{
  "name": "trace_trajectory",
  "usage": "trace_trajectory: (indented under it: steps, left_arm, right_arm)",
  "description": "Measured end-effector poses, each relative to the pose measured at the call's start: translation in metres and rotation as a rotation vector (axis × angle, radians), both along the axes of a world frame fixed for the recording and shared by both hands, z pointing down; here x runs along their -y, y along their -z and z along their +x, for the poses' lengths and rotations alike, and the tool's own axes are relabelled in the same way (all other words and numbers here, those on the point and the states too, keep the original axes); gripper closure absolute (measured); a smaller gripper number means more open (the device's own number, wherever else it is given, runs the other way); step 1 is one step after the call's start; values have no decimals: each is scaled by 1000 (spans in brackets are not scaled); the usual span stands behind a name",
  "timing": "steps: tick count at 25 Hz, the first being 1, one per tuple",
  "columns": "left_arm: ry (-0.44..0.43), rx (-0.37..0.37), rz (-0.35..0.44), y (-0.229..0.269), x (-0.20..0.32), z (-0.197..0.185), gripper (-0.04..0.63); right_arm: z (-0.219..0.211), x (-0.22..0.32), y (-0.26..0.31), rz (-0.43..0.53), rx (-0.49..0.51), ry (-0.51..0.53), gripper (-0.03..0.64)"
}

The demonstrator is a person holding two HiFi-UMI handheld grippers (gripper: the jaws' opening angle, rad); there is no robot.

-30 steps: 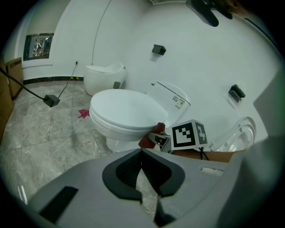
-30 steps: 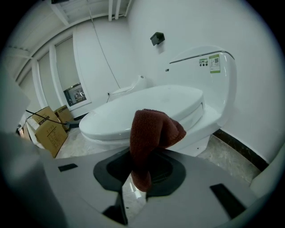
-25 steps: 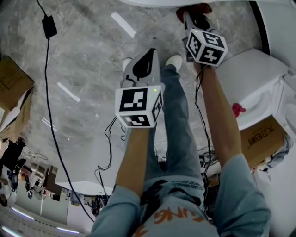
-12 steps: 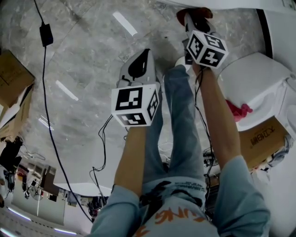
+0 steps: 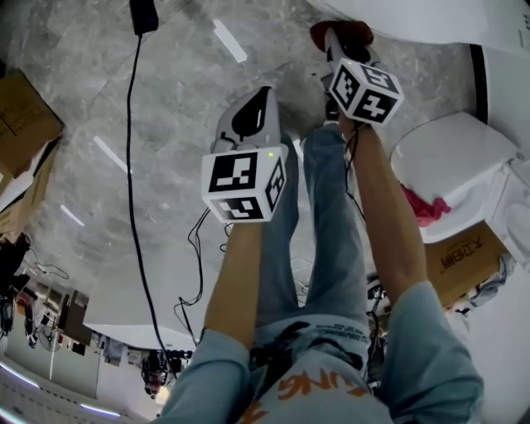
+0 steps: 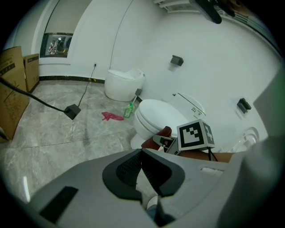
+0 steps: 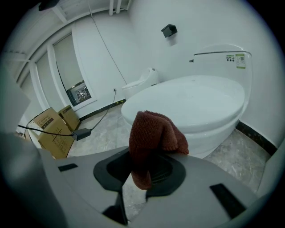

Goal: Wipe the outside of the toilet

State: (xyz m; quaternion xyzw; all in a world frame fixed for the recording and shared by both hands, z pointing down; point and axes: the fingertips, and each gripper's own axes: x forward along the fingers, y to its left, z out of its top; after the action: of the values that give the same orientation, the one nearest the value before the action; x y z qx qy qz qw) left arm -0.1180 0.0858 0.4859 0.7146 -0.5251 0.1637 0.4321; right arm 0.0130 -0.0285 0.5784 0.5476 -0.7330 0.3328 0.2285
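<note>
A white toilet with its lid down stands just ahead of my right gripper, which is shut on a brown-red cloth. In the head view that gripper holds the cloth at the toilet's rim, close to it; contact cannot be told. My left gripper hangs lower and to the left over the floor, its jaws together with nothing in them. The left gripper view shows the toilet, the cloth and the right gripper's marker cube.
A second toilet stands at the right with a pink rag by it. Cardboard boxes sit at the left and one at the right. A black cable with an adapter crosses the floor. A green bottle stands beside the toilet.
The head view has swung, so the floor and adapter have slid right and up. More of the toilet shows at the top. Both grippers keep their grip and roughly their places.
</note>
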Motion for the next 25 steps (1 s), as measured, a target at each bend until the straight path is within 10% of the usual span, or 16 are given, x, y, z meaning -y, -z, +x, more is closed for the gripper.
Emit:
trace_trajectory:
  steps: [14,25]
  left_arm:
    - [-84,23,10,-3,16,2,601]
    - [-340,7,34,-15,-5,158,601]
  right_arm:
    - [-50,-4,17,49,60,243,537]
    - [106,-71,5,65,54,138,537]
